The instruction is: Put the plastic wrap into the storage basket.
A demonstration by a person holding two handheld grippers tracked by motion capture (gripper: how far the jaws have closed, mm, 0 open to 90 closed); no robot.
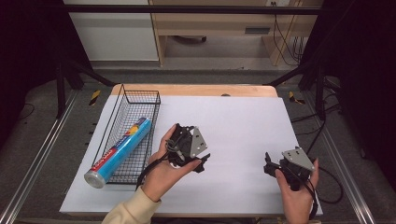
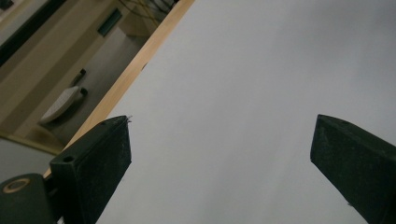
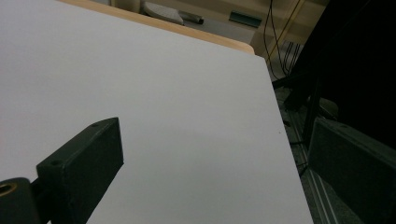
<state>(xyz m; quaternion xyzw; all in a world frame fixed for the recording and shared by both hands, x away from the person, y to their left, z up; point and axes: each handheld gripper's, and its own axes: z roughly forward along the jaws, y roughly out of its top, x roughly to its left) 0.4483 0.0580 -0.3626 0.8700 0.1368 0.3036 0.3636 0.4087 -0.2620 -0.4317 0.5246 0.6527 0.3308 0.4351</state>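
Note:
A blue roll with a silver end cap (image 1: 122,150) lies slantwise in a black wire basket (image 1: 140,92) at the table's left, its near end poking past the basket's front. My left gripper (image 1: 201,163) is held just right of the basket, over the white sheet (image 1: 233,121). Its jaws stand wide apart with nothing between them, and the left gripper (image 2: 223,126) faces bare sheet. My right gripper (image 1: 267,163) hovers near the front right corner of the sheet. The right gripper (image 3: 215,126) is open too, with only sheet ahead.
The wooden table edge (image 1: 196,89) shows beyond the sheet. Metal rails (image 1: 32,163) run along both sides of the table. Black frame posts (image 1: 60,79) and cables (image 1: 327,186) stand at the sides, and a wooden desk (image 1: 215,28) is on the floor beyond.

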